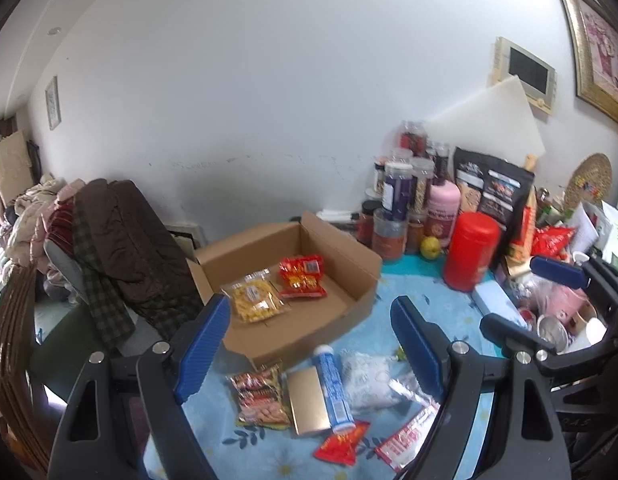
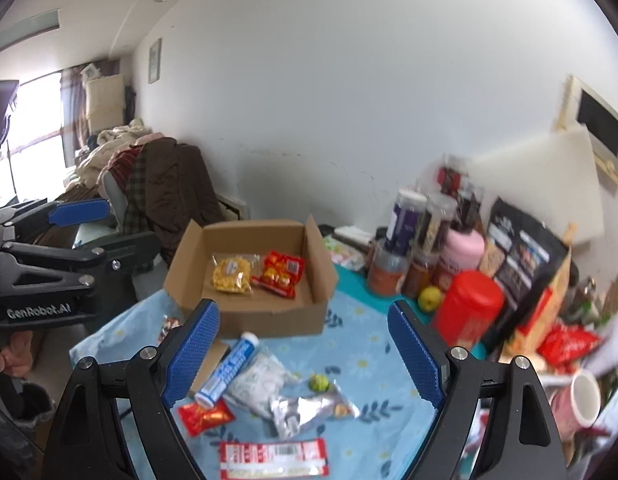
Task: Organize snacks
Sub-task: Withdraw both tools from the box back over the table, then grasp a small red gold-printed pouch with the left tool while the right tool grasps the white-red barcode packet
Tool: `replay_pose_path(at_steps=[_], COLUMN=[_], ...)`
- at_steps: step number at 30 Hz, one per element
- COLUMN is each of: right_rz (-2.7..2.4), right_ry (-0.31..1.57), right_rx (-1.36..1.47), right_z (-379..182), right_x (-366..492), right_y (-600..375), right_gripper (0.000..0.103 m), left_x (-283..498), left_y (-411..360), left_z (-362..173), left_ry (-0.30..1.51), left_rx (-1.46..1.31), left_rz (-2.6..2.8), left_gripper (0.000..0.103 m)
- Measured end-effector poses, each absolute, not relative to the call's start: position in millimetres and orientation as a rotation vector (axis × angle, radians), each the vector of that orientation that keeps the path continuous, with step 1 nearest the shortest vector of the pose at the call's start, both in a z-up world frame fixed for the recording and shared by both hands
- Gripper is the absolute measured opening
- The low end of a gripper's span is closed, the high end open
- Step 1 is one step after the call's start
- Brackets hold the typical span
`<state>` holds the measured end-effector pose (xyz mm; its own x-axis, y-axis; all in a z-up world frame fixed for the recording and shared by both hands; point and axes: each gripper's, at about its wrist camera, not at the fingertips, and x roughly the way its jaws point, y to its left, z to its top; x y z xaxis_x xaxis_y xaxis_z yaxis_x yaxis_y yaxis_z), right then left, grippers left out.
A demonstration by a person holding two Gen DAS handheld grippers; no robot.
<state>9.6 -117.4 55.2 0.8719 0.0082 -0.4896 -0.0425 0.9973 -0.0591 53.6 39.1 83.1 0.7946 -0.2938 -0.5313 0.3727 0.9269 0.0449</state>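
**Now: loose snacks lie below 2 open grippers**

Loose snacks sit on the blue cloth, in front of a cardboard box point(image 2: 249, 280) already holding 2 packets. A blue tube point(image 2: 229, 368) lies with its long axis slanting toward the box, beneath and nearer the right gripper point(image 2: 305, 356). Both it and the left gripper point(image 1: 313, 348) stand open, empty. Blur probably hides the labels.

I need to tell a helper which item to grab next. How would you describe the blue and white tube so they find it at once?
Start at the open cardboard box on the blue flowered tablecloth. Just in front of it lies a heap of loose snack packets. The blue and white tube lies tilted across that heap, the only rigid cylinder among flat packets.
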Motion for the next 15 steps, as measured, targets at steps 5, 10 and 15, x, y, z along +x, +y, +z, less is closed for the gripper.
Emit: replay_pose_path(at_steps=[5, 10, 15], right_rz=[0.026, 0.023, 0.029], right_ry=[0.559, 0.605, 0.656], right_rx=[-0.022, -0.014, 0.037], right_z=[21, -9, -35], right_x=[-7, -20, -28], right_y=[-119, -115, -116], right_gripper=[0.087, 0.087, 0.087], left_x=[39, 29, 24], left_y=[39, 39, 41], left_z=[54, 28, 6], left_ry=[0.577, 0.627, 0.666], left_rx=[0.158, 0.162, 0.148], left_rz=[-0.365, -0.378, -0.392], left_gripper=[0.083, 0.083, 0.083])
